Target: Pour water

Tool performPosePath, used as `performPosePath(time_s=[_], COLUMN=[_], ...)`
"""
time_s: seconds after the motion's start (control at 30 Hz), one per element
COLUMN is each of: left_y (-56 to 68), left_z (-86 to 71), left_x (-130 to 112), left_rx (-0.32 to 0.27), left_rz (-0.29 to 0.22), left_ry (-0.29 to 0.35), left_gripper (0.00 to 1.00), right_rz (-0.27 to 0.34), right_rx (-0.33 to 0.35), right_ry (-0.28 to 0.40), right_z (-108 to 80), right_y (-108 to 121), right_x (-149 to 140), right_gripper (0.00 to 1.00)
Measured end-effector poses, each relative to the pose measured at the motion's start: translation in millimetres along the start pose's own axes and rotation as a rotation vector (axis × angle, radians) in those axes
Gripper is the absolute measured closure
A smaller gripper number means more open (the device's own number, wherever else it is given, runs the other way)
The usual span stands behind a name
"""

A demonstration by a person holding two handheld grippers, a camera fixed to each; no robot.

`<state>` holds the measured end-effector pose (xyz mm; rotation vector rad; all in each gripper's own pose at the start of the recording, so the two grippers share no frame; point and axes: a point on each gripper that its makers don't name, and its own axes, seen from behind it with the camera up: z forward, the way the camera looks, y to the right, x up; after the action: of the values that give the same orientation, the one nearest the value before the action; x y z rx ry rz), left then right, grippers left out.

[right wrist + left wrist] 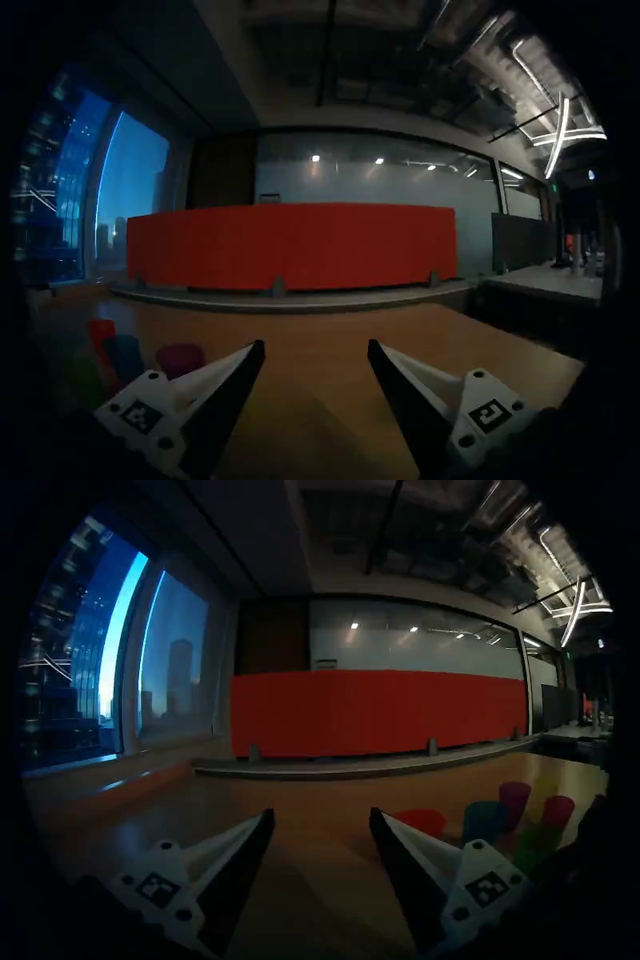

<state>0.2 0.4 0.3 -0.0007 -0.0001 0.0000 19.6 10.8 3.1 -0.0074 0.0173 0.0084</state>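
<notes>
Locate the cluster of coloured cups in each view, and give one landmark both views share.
Left gripper view: coloured cups at lower right, right of the left claw.
Right gripper view: coloured cups at lower left, left of the right claw.
Shared landmark: the long red partition across the middle of both.

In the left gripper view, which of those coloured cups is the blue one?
The blue cup stands mid-cluster, just beside the red cup, with the purple cup behind it.
</notes>
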Motion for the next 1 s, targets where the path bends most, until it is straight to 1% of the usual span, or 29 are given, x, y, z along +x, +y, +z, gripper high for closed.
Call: performPosePath(time_s=[0.1,0.2,0.37,0.53,0.7,0.9,1.0], left_y=[8.7,15.4,21.6,24.1,24.1,24.2,26.9], left_z=[6.9,8.8,11.0,15.7,20.7,26.3,29.1], left_x=[4.7,13.6,35.2,54.3,76.4,106.2,123.5], left_rx=[-0.016,-0.041,-0.063,-0.076,-0.086,-0.094,-0.109], left_rz=[0.001,0.005,0.014,0.021,0.025,0.036,0.035], left_ry=[-0.002,-0.005,-0.001,-0.019,-0.022,-0.014,-0.009], left_gripper=[0.12,0.12,0.12,0.12,0.12,0.12,0.12], right_rz=[-0.001,-0.008,-0.041,-0.077,-0.092,-0.071,-0.053], right_rx=[-0.001,0.003,0.003,0.022,0.055,0.088,0.107], right_ry=[-0.001,-0.002,0.000,0.006,0.003,-0.017,-0.024], right_z=[1.6,3.3,6.2,8.8,10.4,13.9,14.3], right_y=[4.6,8.2,11.5,6.0,-4.4,-14.9,-19.8], right_x=[12.3,27.9,57.4,88.0,112.5,137.6,150.8], right_gripper=[0.00,0.00,0.00,0.00,0.00,0.00,0.00])
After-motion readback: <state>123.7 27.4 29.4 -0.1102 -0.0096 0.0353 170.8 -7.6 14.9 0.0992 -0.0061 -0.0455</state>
